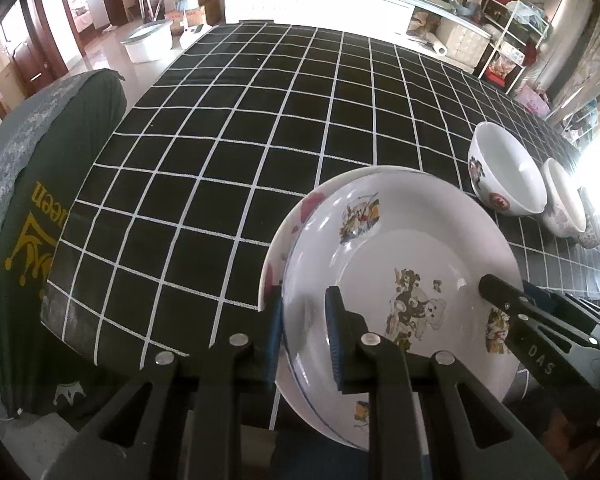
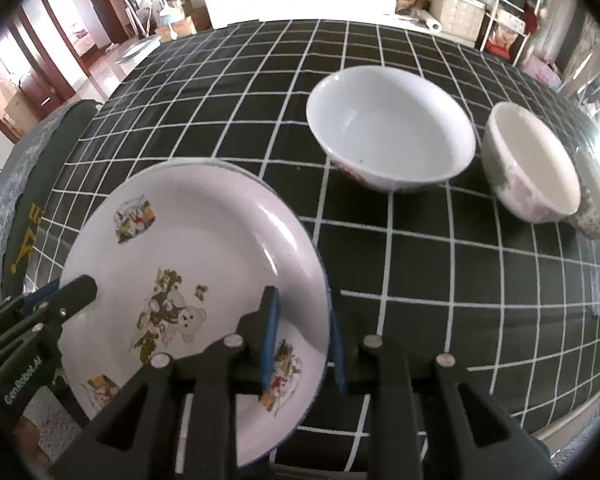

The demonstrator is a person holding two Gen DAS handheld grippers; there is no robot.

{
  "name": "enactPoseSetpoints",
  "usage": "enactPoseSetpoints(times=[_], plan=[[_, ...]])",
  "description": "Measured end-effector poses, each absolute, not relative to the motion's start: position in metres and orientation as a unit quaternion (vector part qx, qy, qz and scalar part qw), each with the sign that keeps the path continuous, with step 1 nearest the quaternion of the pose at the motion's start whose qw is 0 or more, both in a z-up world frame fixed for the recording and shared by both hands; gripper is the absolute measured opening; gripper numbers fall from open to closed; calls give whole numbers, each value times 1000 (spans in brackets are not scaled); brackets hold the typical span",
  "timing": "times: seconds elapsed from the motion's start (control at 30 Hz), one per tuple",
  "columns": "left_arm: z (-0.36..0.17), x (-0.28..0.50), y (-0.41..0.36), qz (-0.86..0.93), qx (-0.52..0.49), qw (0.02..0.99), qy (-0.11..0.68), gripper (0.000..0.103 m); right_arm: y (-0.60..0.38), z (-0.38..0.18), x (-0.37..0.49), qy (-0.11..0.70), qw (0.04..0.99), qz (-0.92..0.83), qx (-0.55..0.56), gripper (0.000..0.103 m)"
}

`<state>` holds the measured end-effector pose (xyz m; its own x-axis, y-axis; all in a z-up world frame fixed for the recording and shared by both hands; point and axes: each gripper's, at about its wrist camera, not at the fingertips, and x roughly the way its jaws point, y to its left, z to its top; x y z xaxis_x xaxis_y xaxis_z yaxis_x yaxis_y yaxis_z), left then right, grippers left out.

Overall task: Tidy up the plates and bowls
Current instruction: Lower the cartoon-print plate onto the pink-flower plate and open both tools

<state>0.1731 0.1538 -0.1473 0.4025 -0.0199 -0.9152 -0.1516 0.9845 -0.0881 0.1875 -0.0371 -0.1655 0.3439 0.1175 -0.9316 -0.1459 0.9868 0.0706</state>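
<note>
White plate (image 1: 400, 264) hangs over the bench's (image 1: 228, 152) near edge atop a second plate (image 1: 296, 216), left claw (image 1: 306, 336) and right claw (image 2: 302, 340) each clenched on its rim (opposite sides). Uneven lowering could tip it; bowls (image 2: 392, 136) stand far right.

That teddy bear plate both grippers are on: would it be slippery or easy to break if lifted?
The teddy bear plate looks glossy, with glare on its rim, so probably slippery for the left gripper and right gripper pinching opposite edges. It seems rigid, perhaps ceramic or melamine; a drop might chip it. Another plate lies beneath, so it could slide.
</note>
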Motion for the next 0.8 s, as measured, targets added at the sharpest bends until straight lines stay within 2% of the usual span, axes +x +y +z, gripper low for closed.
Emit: enactPoseSetpoints(times=[0.43, 0.67, 0.77, 0.8], plan=[[-149, 169, 158, 22, -88, 833, 545, 18, -47, -165, 180, 566, 818, 98, 13, 29], [-146, 170, 148, 43, -60, 825, 560, 18, -71, -157, 168, 560, 821, 101, 51, 29], [-134, 168, 148, 61, -44, 834, 547, 31, -73, -151, 167, 554, 824, 102, 56, 29], [-130, 167, 148, 64, -38, 837, 543, 31, -75, -147, 166, 550, 828, 95, 50, 29]])
